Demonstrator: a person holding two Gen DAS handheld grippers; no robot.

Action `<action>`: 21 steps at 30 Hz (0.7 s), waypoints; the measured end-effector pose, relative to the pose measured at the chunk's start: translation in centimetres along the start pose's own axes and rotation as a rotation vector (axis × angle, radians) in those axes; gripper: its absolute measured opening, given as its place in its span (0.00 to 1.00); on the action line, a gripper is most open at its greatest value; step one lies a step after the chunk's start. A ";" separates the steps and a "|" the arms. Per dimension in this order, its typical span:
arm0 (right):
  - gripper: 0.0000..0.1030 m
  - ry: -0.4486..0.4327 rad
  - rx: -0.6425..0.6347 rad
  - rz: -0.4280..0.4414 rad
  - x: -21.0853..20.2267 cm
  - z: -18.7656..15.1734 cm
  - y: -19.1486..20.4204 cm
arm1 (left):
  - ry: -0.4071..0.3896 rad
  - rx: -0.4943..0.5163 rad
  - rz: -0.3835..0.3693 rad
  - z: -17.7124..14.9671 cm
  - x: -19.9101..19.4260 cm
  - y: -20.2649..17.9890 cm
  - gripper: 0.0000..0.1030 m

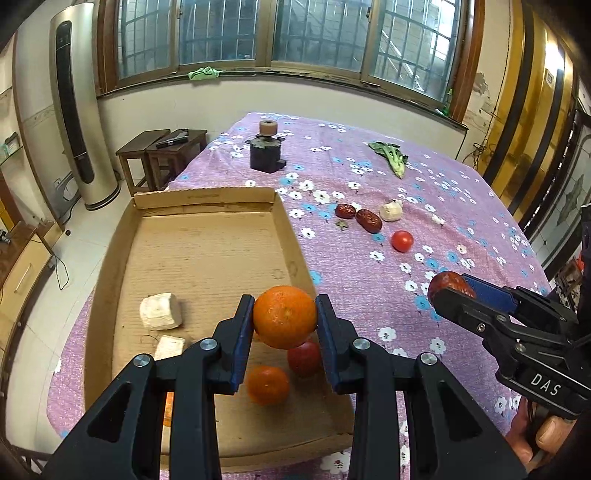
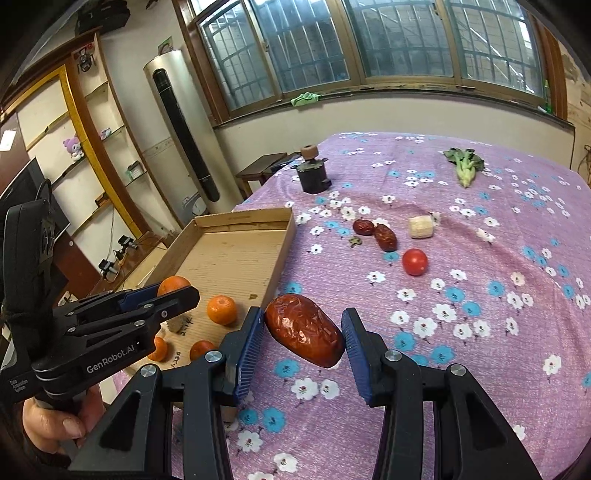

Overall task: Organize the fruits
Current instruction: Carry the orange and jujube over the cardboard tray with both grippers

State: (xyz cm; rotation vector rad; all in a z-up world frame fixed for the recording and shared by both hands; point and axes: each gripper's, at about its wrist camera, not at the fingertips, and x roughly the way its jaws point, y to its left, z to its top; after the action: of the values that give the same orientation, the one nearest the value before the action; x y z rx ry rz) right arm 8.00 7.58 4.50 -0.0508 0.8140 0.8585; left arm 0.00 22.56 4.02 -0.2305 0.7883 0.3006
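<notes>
— Orange first: the left tool (image 1: 284, 319) has a mandarin (image 1: 284, 316) pinched between its blue pads, both touching the peel, jaws spread only as wide as the fruit. It hangs above the near end of the cardboard tray (image 1: 207, 254).

— And the right tool (image 2: 303, 334)?

— It carries a wrinkled red date (image 2: 304, 329), tilted. The left pad presses its upper end; the lower end sits close against the right pad, though I cannot tell whether they touch. It's over the purple cloth, just beside the tray's corner.

— What's under the mandarin?

— In the tray: a second mandarin (image 1: 267, 384), a red tomato (image 1: 304, 358) half hidden behind the held fruit, and two pale chunks (image 1: 161, 311) to the left. From the right wrist view, more small orange fruits show in there (image 2: 221, 309).

— Out on the tabletop?

— Floral purple cloth (image 1: 424, 206). Middle distance: one cherry tomato (image 1: 402, 240), two more dates (image 1: 368, 220) lying together, a pale lump (image 1: 391, 211) just beside them. Well apart, a leafy green stalk (image 1: 391, 158), and a dark little pot with a tan cylinder on top (image 1: 266, 152) near the far-left edge.

— The room?

— Wooden stools (image 1: 162, 155) beside the tabletop, a tall standing air conditioner (image 1: 79, 107), barred windows (image 1: 295, 33) with a green rag (image 1: 204, 72) on the sill.
</notes>
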 end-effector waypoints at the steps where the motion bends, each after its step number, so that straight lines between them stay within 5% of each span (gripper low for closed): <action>1: 0.43 0.000 -0.001 0.003 0.1 0.1 0.1 | -0.001 -0.003 0.003 0.0 0.0 0.2 0.30; 21: 0.43 0.034 -0.056 0.065 4.0 1.6 3.7 | 0.001 -0.082 0.069 1.0 0.8 5.6 0.30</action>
State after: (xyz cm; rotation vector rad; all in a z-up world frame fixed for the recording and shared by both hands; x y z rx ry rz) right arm 7.95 13.25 3.94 -0.0885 0.8276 0.9440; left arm -0.78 28.27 3.61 -0.2811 0.7864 0.3982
